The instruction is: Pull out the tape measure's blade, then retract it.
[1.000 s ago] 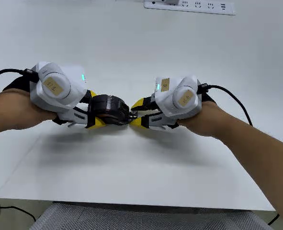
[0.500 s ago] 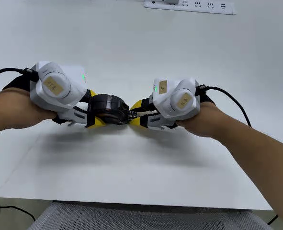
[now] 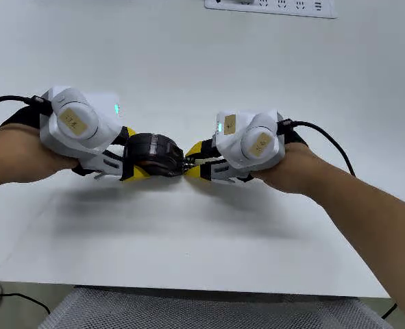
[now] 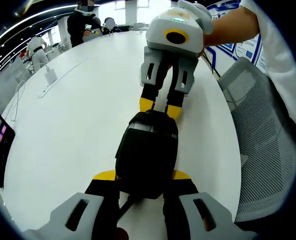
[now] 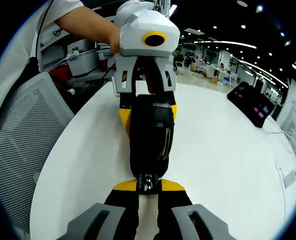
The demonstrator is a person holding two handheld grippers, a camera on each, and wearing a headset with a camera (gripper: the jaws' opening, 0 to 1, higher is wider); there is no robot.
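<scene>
A black tape measure (image 3: 154, 154) is held just above the white table (image 3: 188, 75), its blade fully inside the case. My left gripper (image 3: 135, 155) is shut on the case from the left, with yellow-tipped fingers above and below it. My right gripper (image 3: 192, 163) meets it from the right, shut on the small metal hook at the case's mouth. In the left gripper view, the tape measure (image 4: 148, 152) sits between my left gripper's (image 4: 142, 176) fingers, and the right gripper (image 4: 158, 106) touches its far end. In the right gripper view, the hook (image 5: 149, 182) is pinched in the right gripper (image 5: 149, 189), with the tape measure (image 5: 150, 132) and the left gripper (image 5: 146, 107) beyond.
A white power strip (image 3: 267, 5) lies at the table's far edge. A grey mesh chair (image 3: 209, 312) sits below the near edge. Black cables (image 3: 325, 137) trail from both grippers. Farther along the long table are a charger (image 4: 50, 76) and dark devices (image 5: 253, 102).
The right gripper has edged slightly left, closer to the tape measure's case. The left gripper keeps its hold, and the blade stays inside.
</scene>
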